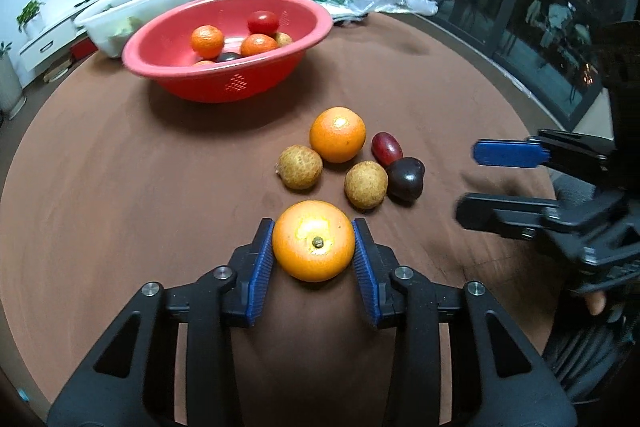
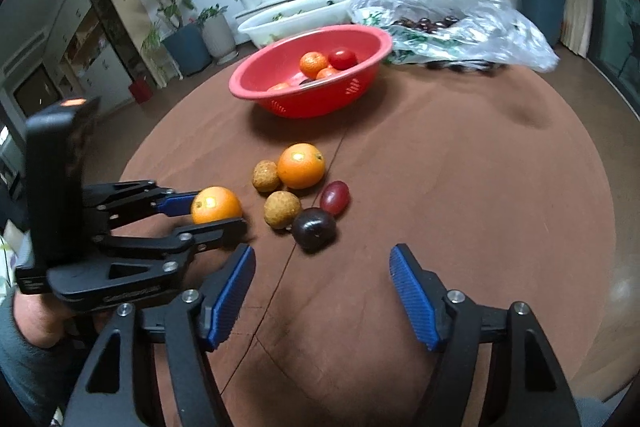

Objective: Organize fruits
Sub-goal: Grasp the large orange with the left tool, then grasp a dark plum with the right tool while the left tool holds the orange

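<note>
Left tongs (image 1: 314, 247) clamped on an orange (image 1: 314, 241) on the bench (image 1: 120, 187), right tongs (image 2: 322, 291) apart, empty, red bowl (image 1: 236, 83) beyond

tablecloth (image 1: 120, 187): matt brown cloth | basin (image 1: 224, 83): glossy red plastic | fingers (image 1: 262, 267): ribbed blue pads | bag (image 2: 460, 27): clear crinkled plastic

Bare brown tabletop (image 2: 460, 187) lies open toward its right edge and between the loose fruit cluster (image 2: 298, 191) and the red bowl (image 2: 280, 99). Along the far edge, a white tub (image 2: 256, 25) and plastic bag (image 2: 480, 27) block passage.
</note>
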The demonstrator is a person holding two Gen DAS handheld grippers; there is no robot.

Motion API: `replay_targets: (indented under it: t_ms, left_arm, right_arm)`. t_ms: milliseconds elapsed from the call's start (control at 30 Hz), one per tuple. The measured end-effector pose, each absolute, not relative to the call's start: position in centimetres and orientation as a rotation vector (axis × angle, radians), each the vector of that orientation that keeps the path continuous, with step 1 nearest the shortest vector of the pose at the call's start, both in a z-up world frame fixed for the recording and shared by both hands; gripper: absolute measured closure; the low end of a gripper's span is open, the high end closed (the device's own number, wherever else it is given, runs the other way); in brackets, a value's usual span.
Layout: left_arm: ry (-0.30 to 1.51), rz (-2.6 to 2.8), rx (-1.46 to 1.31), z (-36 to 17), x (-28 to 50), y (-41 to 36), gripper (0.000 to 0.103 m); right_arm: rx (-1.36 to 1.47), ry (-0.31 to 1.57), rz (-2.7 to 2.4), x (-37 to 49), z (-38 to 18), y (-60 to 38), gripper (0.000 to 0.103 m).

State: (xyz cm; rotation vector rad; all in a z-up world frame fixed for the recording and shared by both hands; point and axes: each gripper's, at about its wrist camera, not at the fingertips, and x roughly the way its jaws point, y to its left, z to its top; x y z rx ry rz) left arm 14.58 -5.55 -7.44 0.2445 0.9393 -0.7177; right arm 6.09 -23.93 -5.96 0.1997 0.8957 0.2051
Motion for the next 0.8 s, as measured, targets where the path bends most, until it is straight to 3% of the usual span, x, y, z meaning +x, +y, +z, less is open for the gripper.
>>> replay_targets:
  t_ms: [800]
  left_arm:
    - [0.968, -0.674, 0.089, -7.6, 11.5, -1.0, 0.067]
  right_arm:
    - [-0.003, 0.993, 0.254, 10.5, -8.2, -21.7, 0.062]
